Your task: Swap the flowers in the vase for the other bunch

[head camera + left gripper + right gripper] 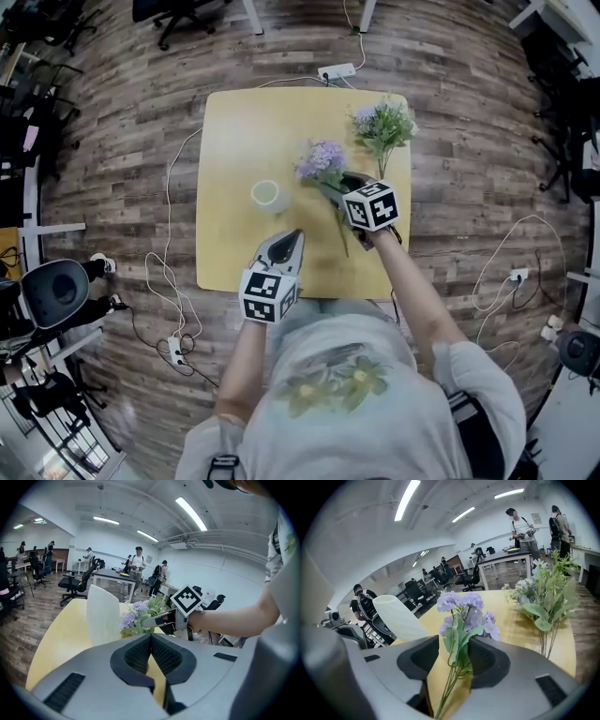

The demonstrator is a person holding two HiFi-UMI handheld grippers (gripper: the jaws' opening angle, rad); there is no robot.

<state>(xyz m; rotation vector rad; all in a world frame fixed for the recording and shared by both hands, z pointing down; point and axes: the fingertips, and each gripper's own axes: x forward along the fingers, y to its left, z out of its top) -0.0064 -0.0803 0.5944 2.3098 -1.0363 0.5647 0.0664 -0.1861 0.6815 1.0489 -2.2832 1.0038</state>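
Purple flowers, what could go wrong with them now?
1. The purple flowers sit loose between the open jaws of the right tool. Pulling back carelessly might snag the leaves and drag them across the table.
2. The white vase stands empty near the left tool, so a bump could tip it.

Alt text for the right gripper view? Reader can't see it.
The right gripper has its jaws apart with the stems of a purple flower bunch between them, above a yellow table. A white vase stands at left and a second bunch is at right, with people and desks behind.
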